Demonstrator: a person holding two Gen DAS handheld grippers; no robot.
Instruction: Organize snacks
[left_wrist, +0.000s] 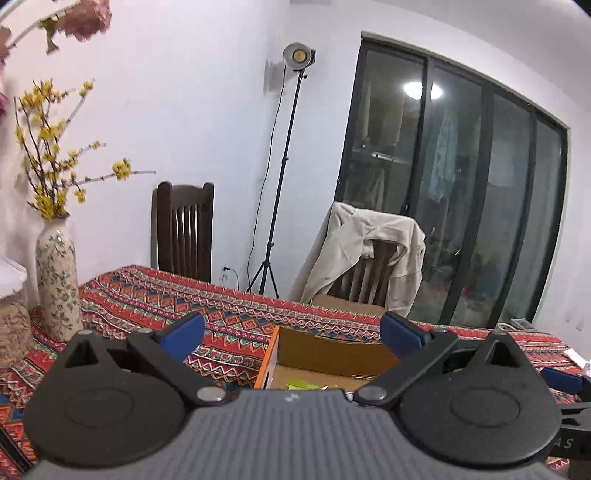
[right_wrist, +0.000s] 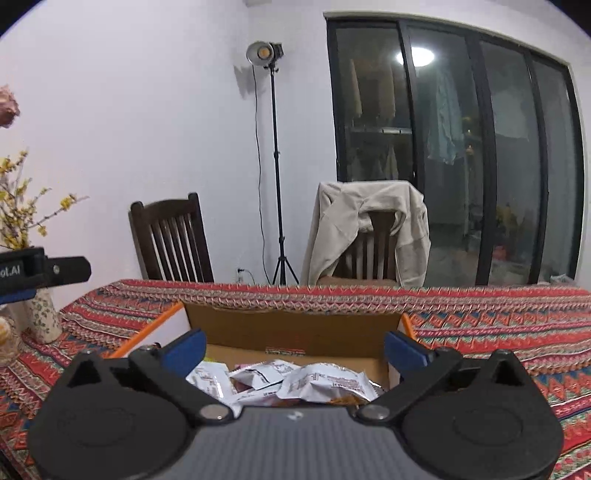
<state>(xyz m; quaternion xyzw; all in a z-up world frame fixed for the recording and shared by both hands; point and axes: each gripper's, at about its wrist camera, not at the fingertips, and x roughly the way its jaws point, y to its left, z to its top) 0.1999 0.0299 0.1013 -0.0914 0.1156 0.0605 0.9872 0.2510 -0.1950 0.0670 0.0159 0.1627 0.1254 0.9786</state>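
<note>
A: Start with the left wrist view. What's the left gripper doing?

B: Released. Its blue fingertips stand wide apart with nothing between them, low in the frame. Behind them sits an open cardboard box with an orange edge, on the patterned tablecloth. A green-yellow snack packet shows at the box bottom, lower centre.

A: Anything at the left edge?

B: A floral vase with yellow blossoms. A light stand stands at upper centre.

A: And the right wrist view?

B: The right gripper is also released and grips nothing. It hangs over the same cardboard box, where white snack packets lie heaped, lower centre. The other gripper's body pokes in at mid-left. A jacket drapes a chair behind the table.
</note>
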